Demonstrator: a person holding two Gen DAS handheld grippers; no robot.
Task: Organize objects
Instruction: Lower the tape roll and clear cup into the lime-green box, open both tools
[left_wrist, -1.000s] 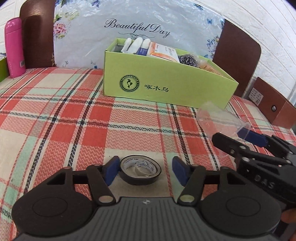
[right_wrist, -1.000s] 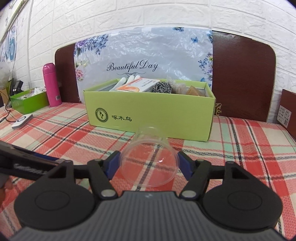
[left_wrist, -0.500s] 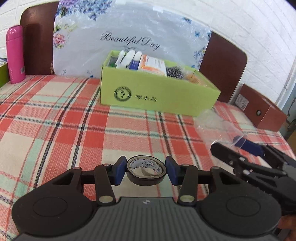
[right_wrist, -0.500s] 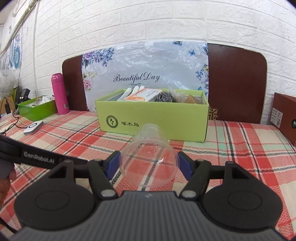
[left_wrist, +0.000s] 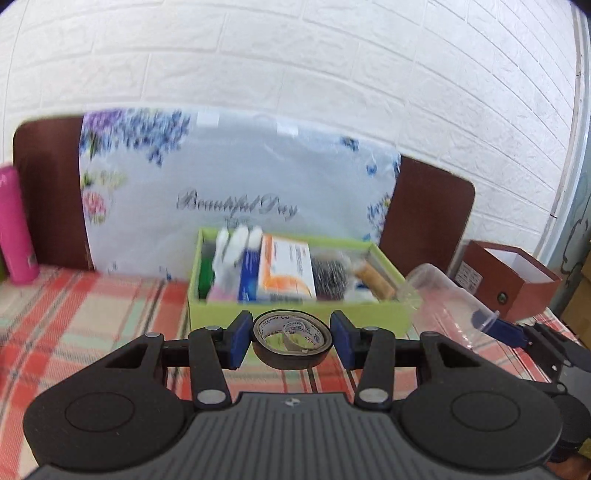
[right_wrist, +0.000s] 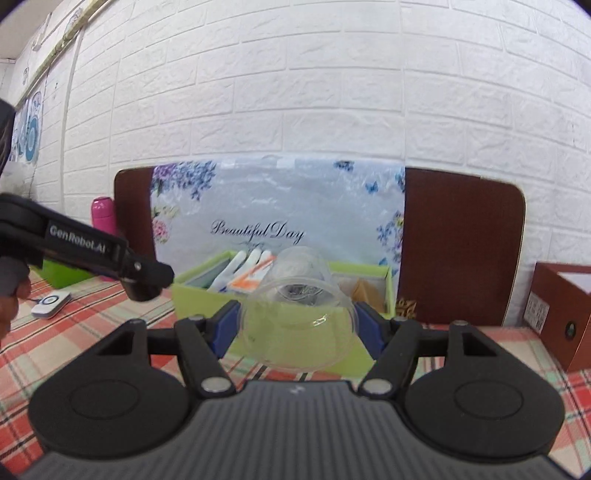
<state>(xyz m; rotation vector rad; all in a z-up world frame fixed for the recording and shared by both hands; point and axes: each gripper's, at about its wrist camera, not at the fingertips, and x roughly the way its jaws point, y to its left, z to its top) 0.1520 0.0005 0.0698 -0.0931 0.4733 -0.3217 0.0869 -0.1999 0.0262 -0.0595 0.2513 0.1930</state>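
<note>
My left gripper (left_wrist: 291, 341) is shut on a black tape roll (left_wrist: 293, 345) and holds it in the air in front of the green box (left_wrist: 295, 317). The box holds white gloves, an orange-and-white carton, a steel scrubber and other items. My right gripper (right_wrist: 297, 326) is shut on a clear plastic cup (right_wrist: 299, 314), held on its side, mouth toward the camera, also before the green box (right_wrist: 192, 299). The cup (left_wrist: 443, 306) and the right gripper show at the right of the left wrist view. The left gripper's body (right_wrist: 92, 251) shows at the left of the right wrist view.
A checked cloth (left_wrist: 74, 314) covers the table. A pink bottle (left_wrist: 16, 229) stands at the far left. A brown open box (left_wrist: 517, 284) sits at the right. A floral bag (left_wrist: 236, 184) leans on the dark headboard behind. A white remote (right_wrist: 51, 304) lies left.
Both grippers have risen from the table and tilted up toward the green box. The left gripper closed on the tape roll and lifted it. The right still holds the cup.
</note>
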